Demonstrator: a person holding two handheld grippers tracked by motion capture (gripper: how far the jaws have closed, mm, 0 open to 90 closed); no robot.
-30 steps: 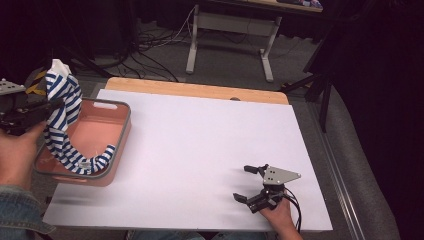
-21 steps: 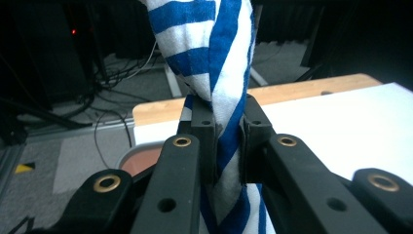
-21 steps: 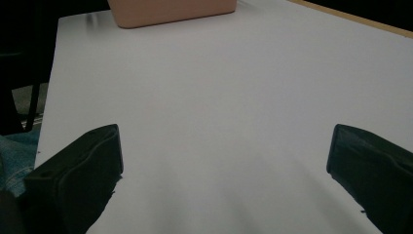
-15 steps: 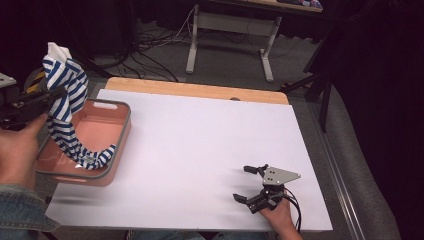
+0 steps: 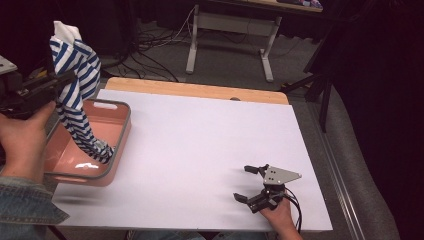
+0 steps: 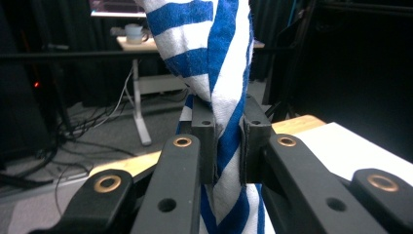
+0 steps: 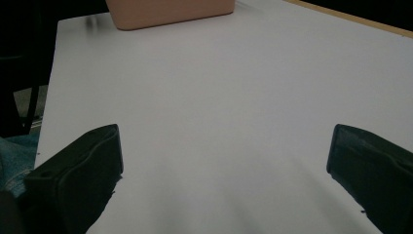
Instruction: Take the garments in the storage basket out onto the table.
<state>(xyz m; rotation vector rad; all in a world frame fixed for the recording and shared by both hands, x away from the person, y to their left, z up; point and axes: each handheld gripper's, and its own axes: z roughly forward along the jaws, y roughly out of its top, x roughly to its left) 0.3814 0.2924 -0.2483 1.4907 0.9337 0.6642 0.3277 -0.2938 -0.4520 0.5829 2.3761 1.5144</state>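
Observation:
A blue-and-white striped cloth [image 5: 75, 95] hangs from my left gripper [image 5: 59, 82], which is raised above the left side of a pink tray [image 5: 120, 135]. The cloth's lower end still trails inside the tray. In the left gripper view the two pads pinch the twisted cloth [image 6: 226, 97] between them, so this gripper [image 6: 228, 141] is shut on it. At the table's near right edge my right gripper [image 5: 246, 182] rests on the white table top [image 5: 210, 135], open with nothing between its fingers. In the right gripper view its black jaws stand wide apart over bare white surface [image 7: 224, 122].
The pink tray [image 7: 170, 12] sits at the table's left side, its far edge seen from the right gripper. A wooden strip [image 5: 195, 90] borders the table's far edge. Beyond it stand a desk frame [image 5: 230, 30] and floor cables. Dark curtains close off the right.
My left gripper has risen with the striped cloth, pulling most of it up out of the pink tray. The right gripper has stayed where it was.

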